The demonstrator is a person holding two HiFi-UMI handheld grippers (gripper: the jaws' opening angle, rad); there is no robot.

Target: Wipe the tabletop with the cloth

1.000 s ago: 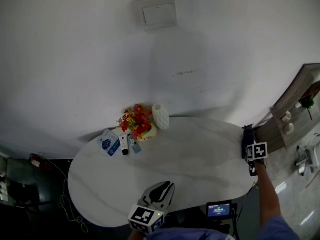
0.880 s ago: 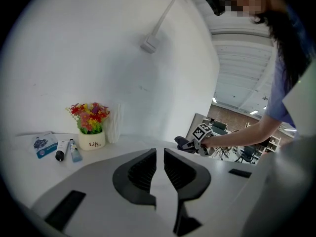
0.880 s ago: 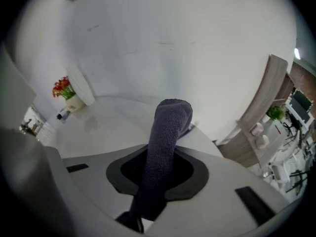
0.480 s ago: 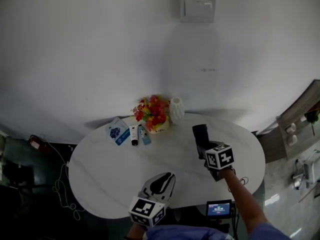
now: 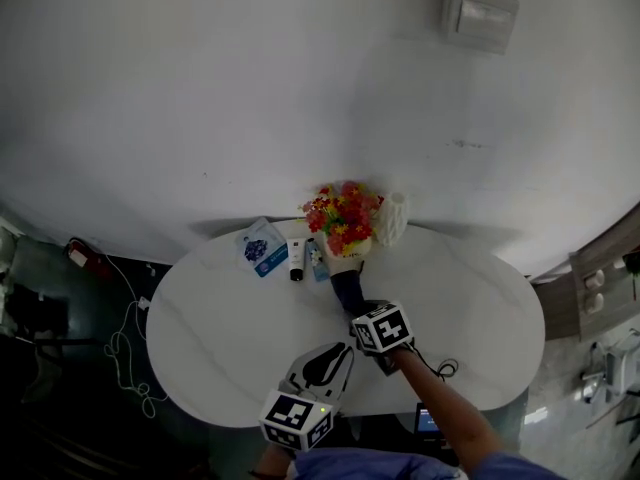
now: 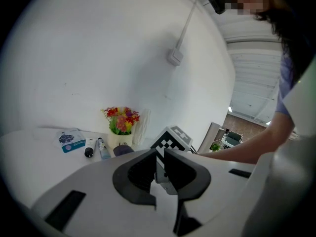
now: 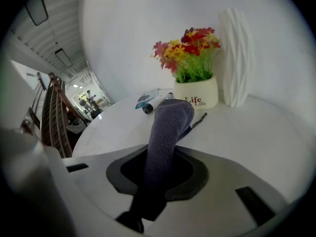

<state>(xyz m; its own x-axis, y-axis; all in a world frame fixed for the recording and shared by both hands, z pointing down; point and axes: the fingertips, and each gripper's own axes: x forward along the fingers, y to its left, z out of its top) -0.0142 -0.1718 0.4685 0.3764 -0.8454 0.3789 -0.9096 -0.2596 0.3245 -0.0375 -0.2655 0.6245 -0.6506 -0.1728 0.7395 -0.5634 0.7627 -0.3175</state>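
A dark grey cloth (image 7: 167, 127) sticks forward out of my right gripper (image 7: 158, 174), which is shut on it. In the head view the right gripper (image 5: 352, 304) reaches over the middle of the white oval table (image 5: 220, 338), and the cloth (image 5: 347, 288) points at the flower pot (image 5: 345, 238) just ahead. I cannot tell if the cloth's tip touches the tabletop. My left gripper (image 5: 334, 354) hovers at the table's near edge, shut with nothing in it. In the left gripper view its jaws (image 6: 159, 164) stand together, and the right gripper's marker cube (image 6: 173, 139) shows beyond them.
At the table's back stand a pot of red and yellow flowers (image 7: 196, 90) and a white ribbed vase (image 7: 237, 58). Left of them lie a blue packet (image 5: 262, 248) and two small tubes (image 5: 297, 260). A wall is right behind, and cables lie on the floor at left (image 5: 120, 348).
My right gripper has swept from the table's right edge leftward across it to in front of the flower pot, cloth still held. The left gripper has stayed put.
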